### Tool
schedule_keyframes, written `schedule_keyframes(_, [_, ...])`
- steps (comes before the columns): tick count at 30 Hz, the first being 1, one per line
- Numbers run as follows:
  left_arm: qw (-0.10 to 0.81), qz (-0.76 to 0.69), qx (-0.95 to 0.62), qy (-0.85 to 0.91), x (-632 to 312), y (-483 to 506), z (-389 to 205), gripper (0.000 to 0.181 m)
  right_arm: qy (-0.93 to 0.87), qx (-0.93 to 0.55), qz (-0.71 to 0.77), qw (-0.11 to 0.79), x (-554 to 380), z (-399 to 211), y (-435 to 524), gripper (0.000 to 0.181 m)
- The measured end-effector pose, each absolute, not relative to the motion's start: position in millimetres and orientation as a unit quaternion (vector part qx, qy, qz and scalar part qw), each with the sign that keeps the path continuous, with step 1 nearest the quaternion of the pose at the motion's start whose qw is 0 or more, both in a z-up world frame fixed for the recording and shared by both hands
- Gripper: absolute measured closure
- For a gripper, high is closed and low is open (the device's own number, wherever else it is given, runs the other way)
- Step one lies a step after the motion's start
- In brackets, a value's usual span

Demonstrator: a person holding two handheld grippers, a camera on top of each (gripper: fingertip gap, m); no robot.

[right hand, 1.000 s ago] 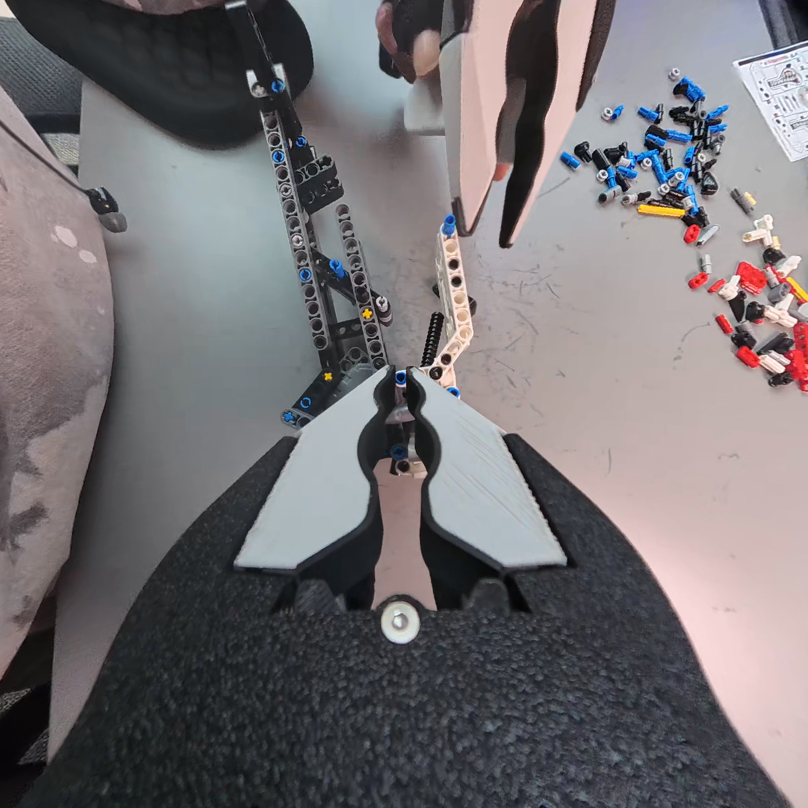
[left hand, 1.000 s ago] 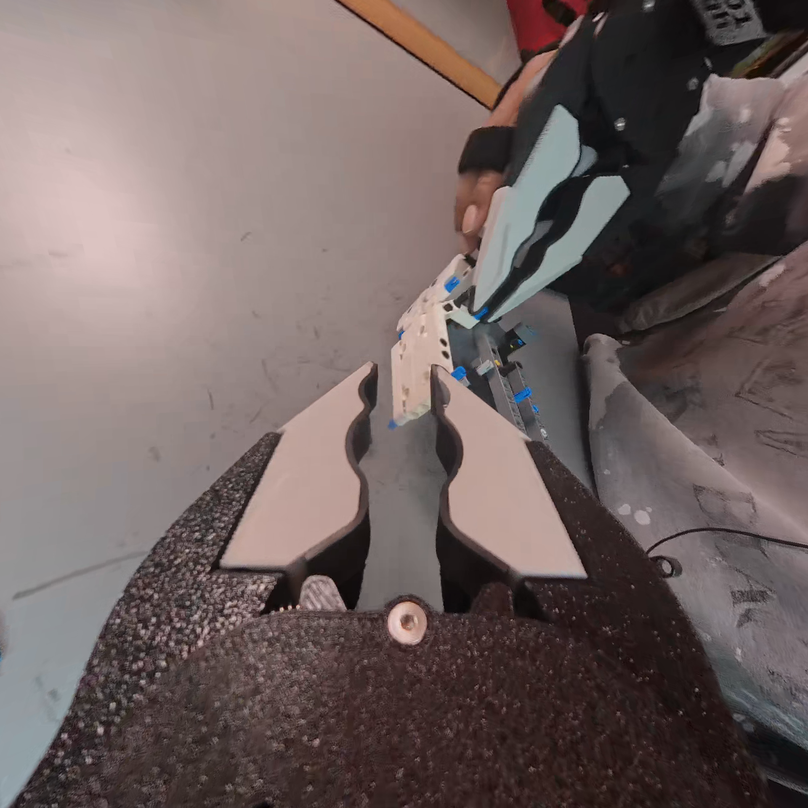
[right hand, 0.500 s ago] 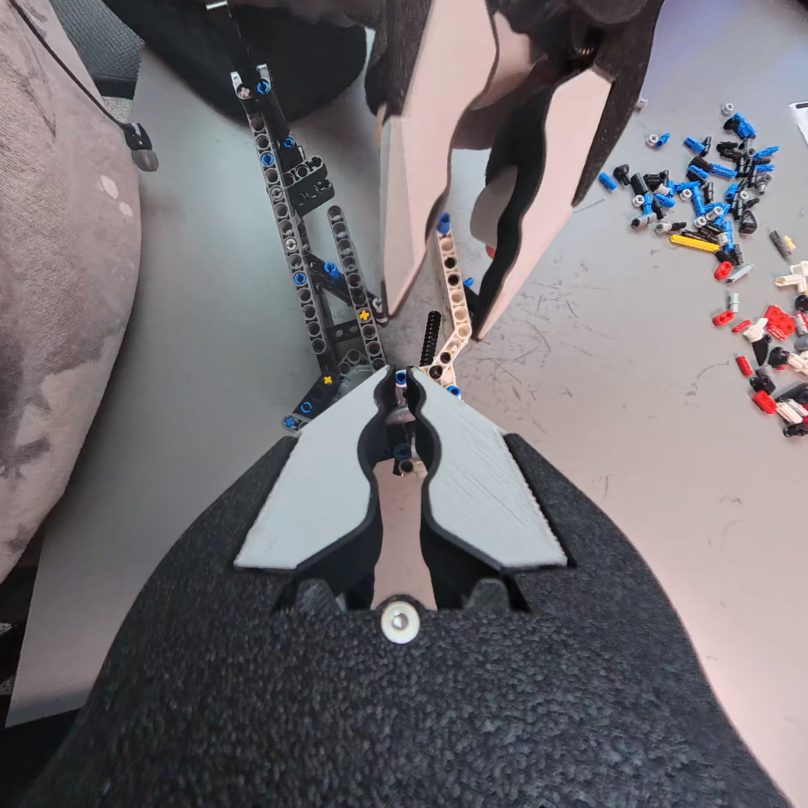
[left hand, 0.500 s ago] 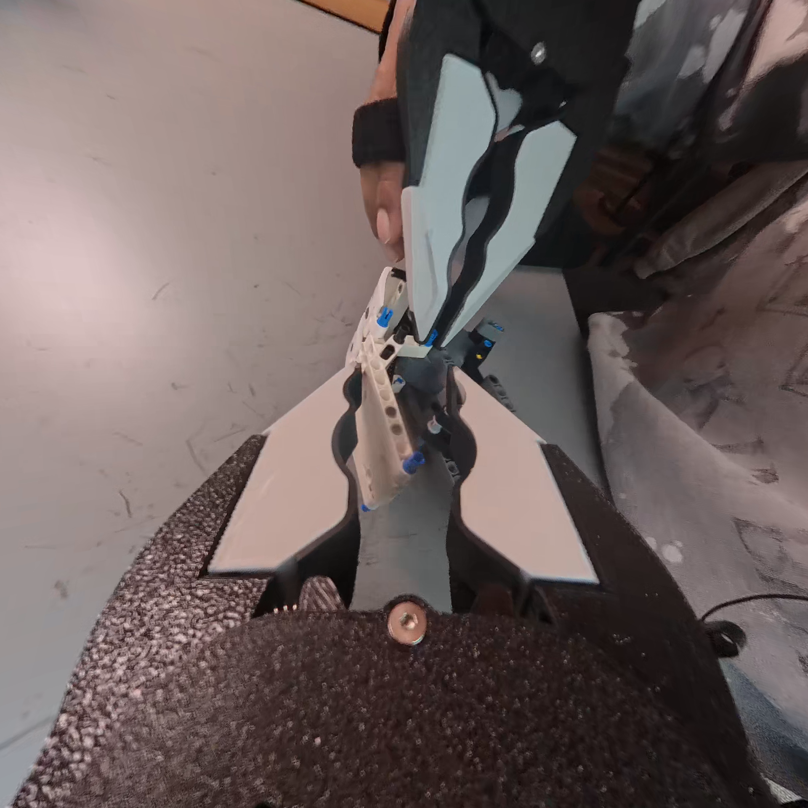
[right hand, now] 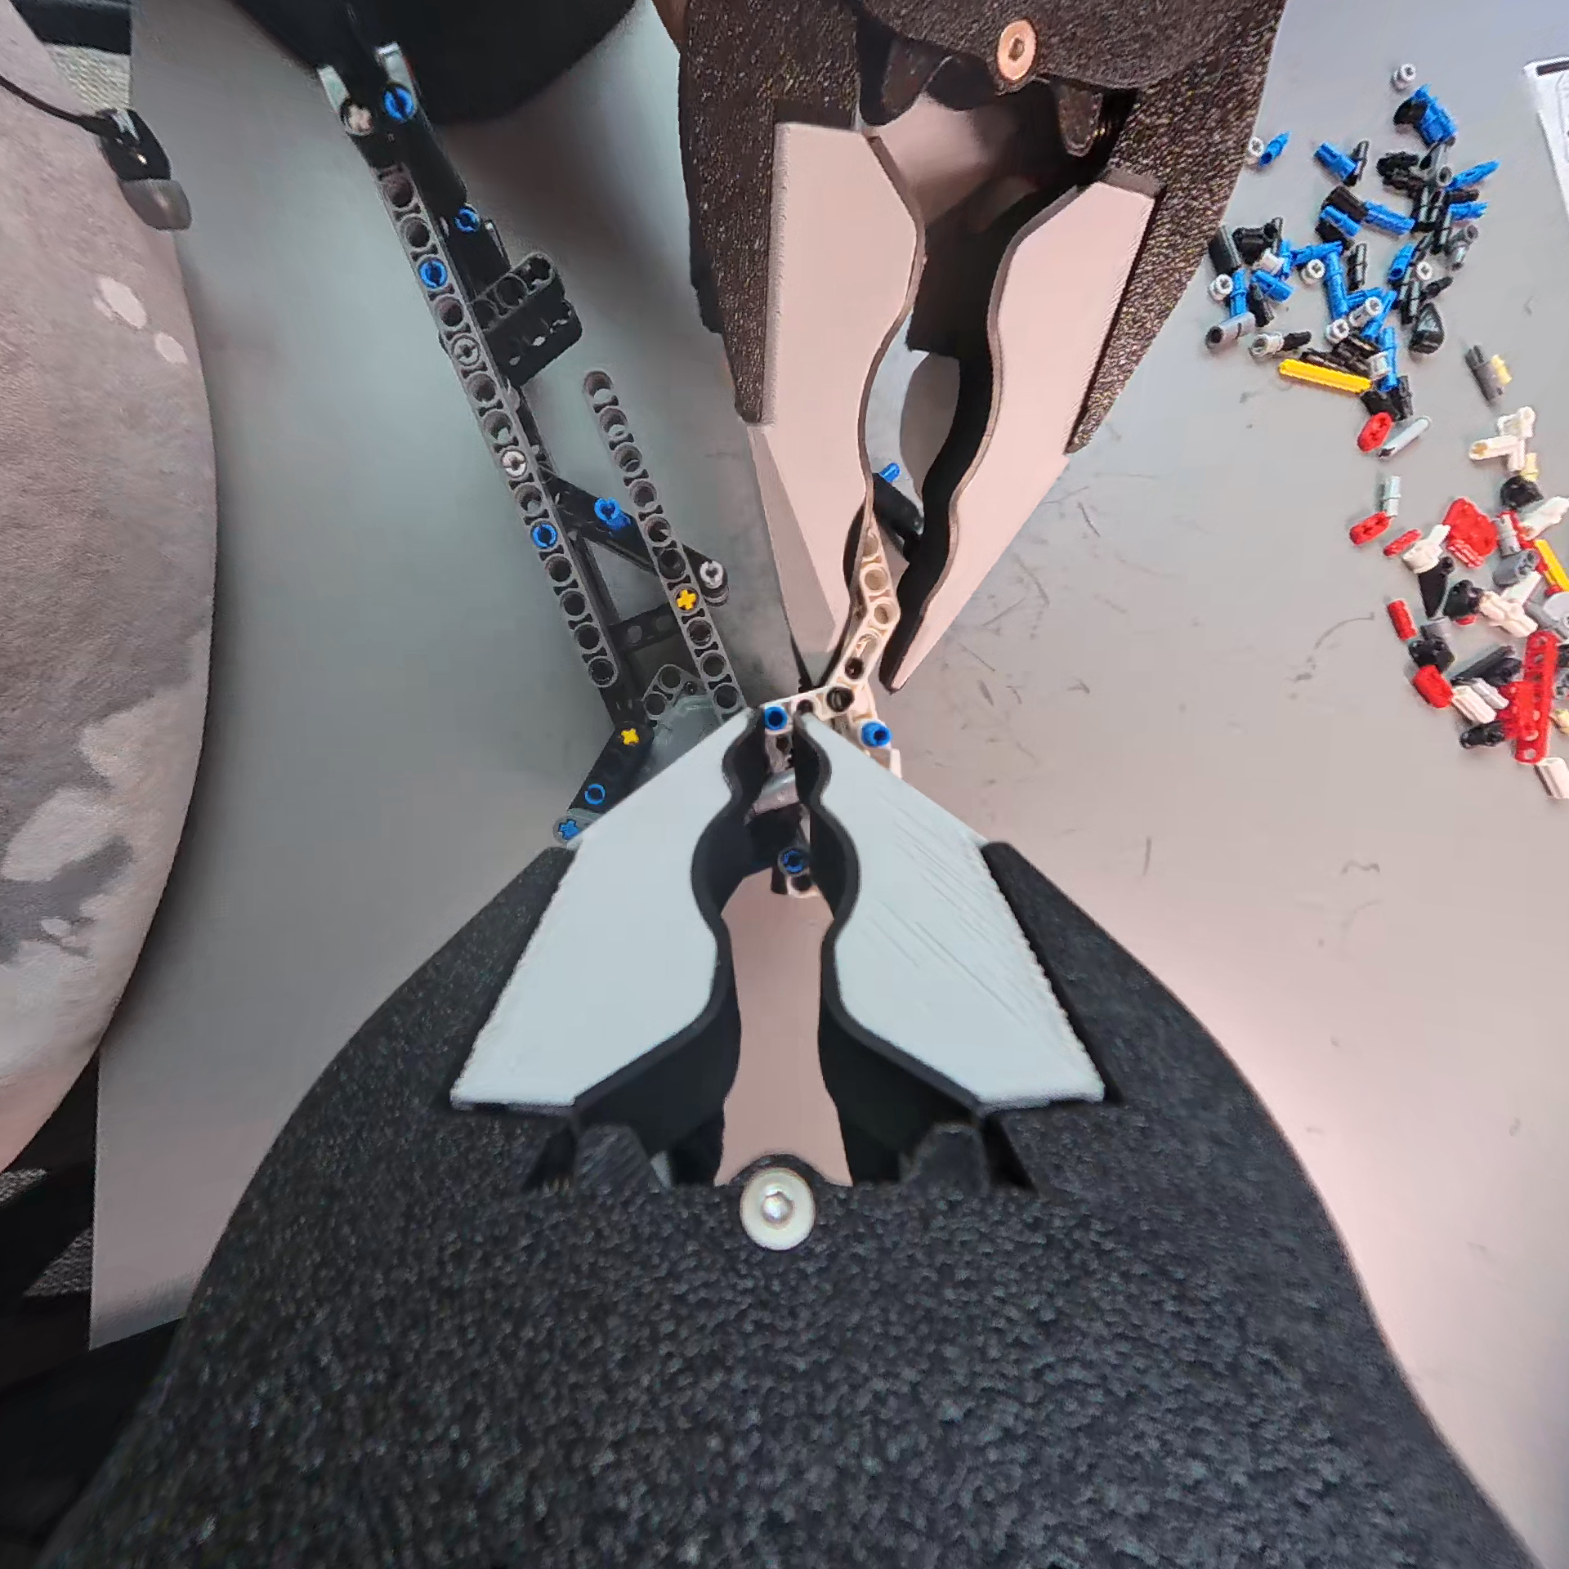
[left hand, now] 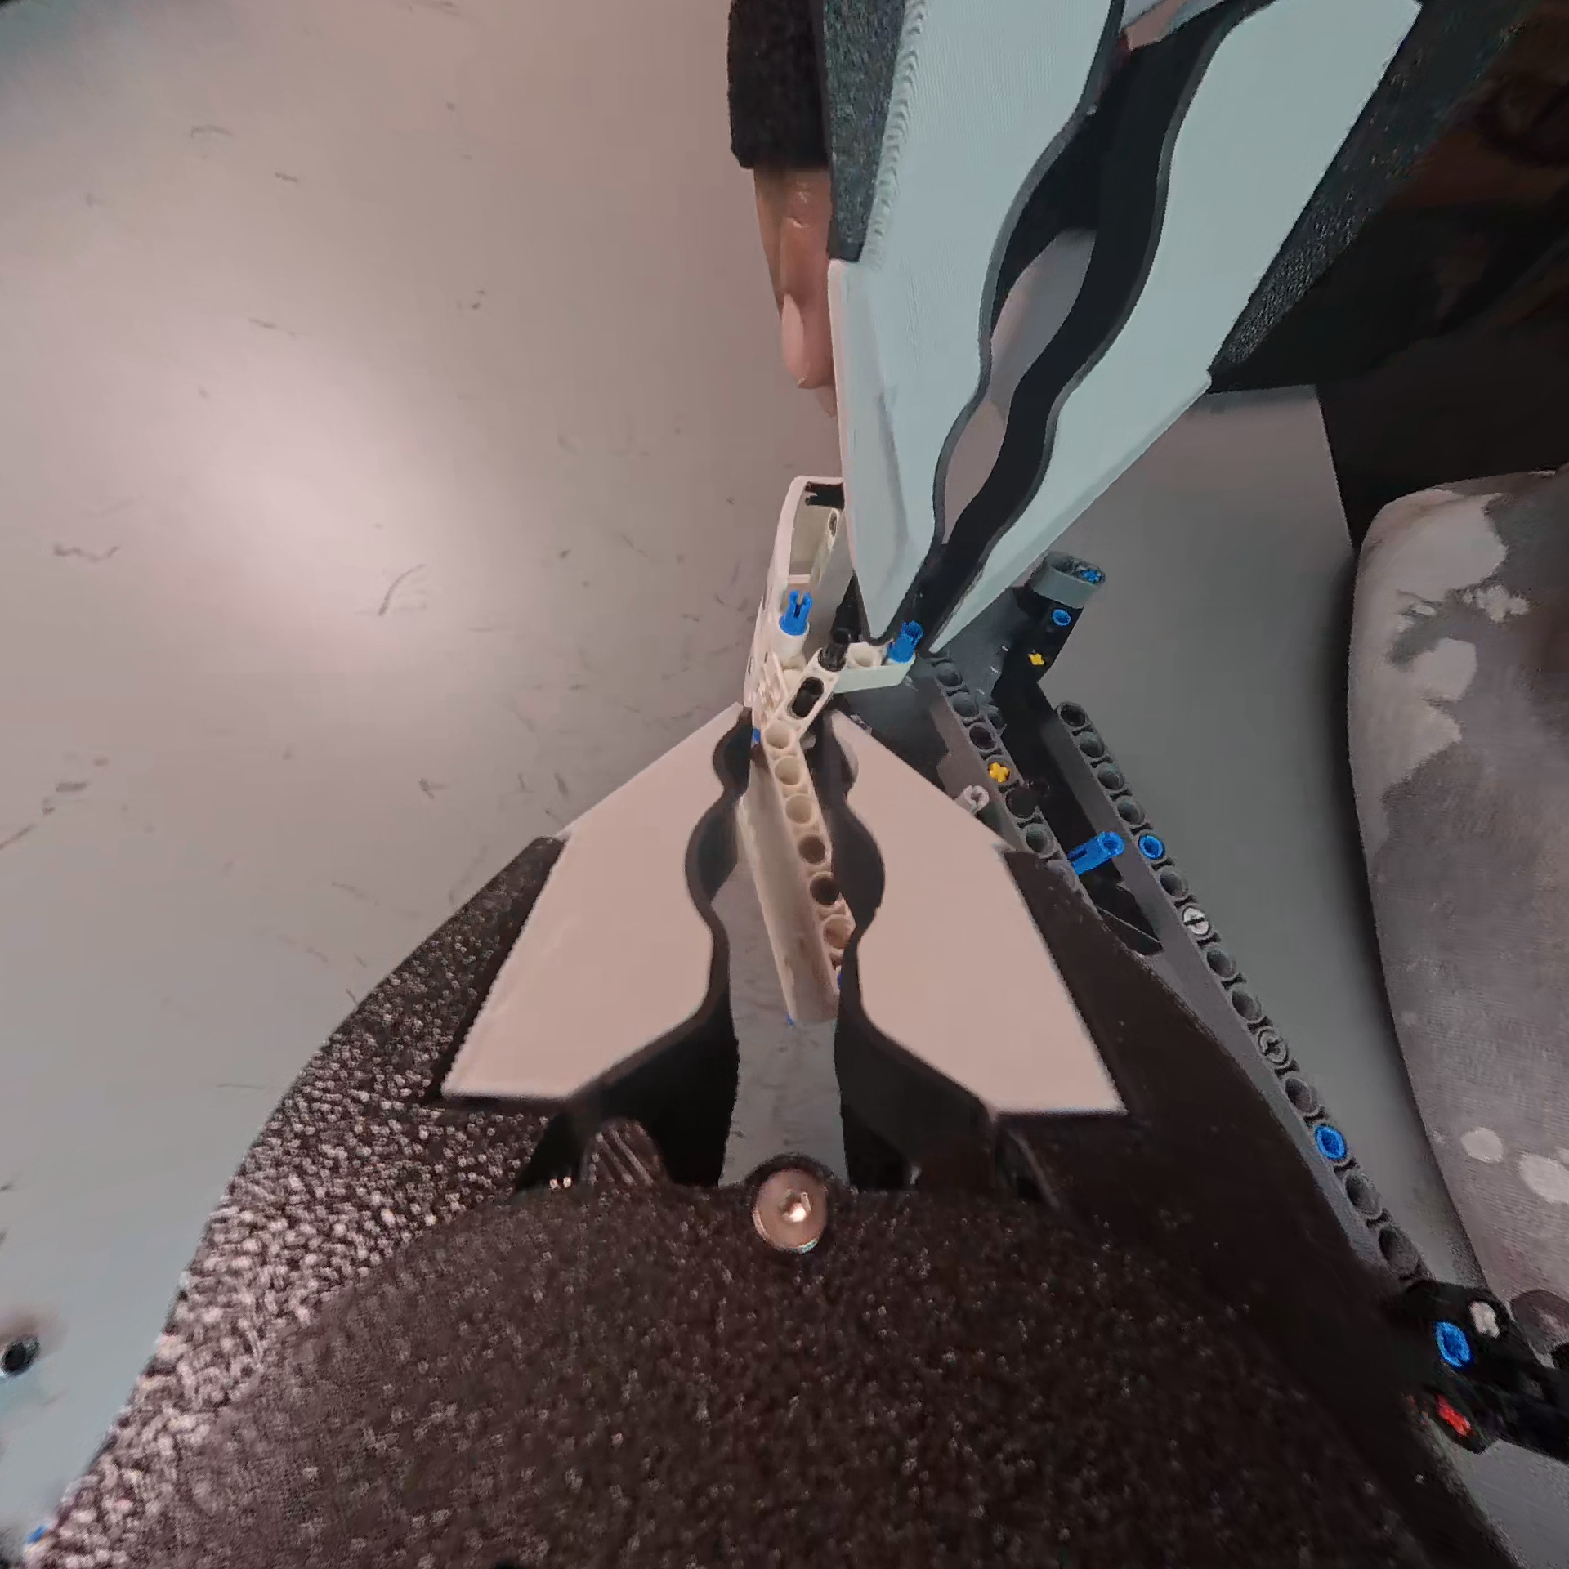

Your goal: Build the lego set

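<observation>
Since a second ago the left claw (left hand: 785, 849) has moved in from beside the white beam (left hand: 802, 866) and straddled it — the beam now runs lengthwise between its fingers. They look about closed on it, but the view is blurred, so contact on both sides is probably there, not certain. The right claw (right hand: 785, 747) hasn't budged: nearly closed, pinching the white assembly's other end by its blue pins (right hand: 774, 717), held just above the worktop (right hand: 1146, 849). So both ends are now braced — likely set up to press or bend the joint. The dark frame (right hand: 543, 475) lies just left, the loose parts pile (right hand: 1401, 297) well right. A printed sheet (right hand: 1549, 102) shows at the top-right edge; no brand visible, text not legible.
</observation>
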State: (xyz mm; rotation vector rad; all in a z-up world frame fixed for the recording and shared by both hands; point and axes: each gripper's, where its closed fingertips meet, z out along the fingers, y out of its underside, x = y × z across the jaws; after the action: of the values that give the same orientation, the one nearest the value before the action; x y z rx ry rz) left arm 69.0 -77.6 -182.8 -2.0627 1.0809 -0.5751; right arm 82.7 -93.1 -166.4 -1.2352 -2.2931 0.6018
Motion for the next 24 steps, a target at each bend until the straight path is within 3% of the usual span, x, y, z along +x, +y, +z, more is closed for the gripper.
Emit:
schedule_keyframes(9, [0.374,-0.208,-0.798,0.425,69.6,-78.6,-183.2,0.168,-0.837,-0.427,0.239,0.245,83.5,-166.5,-95.3,0.178])
schedule_keyframes(20, [0.373,-0.235,-0.796,0.414,68.7,-80.3,-184.1,0.167,-0.726,-0.496,0.402,0.256,81.2,-163.3,-96.6,0.179])
schedule_keyframes(24, [0.369,-0.282,-0.781,0.417,74.1,-84.3,-178.9,0.160,-0.745,-0.479,0.381,0.265,82.9,-163.7,-97.5,0.179])
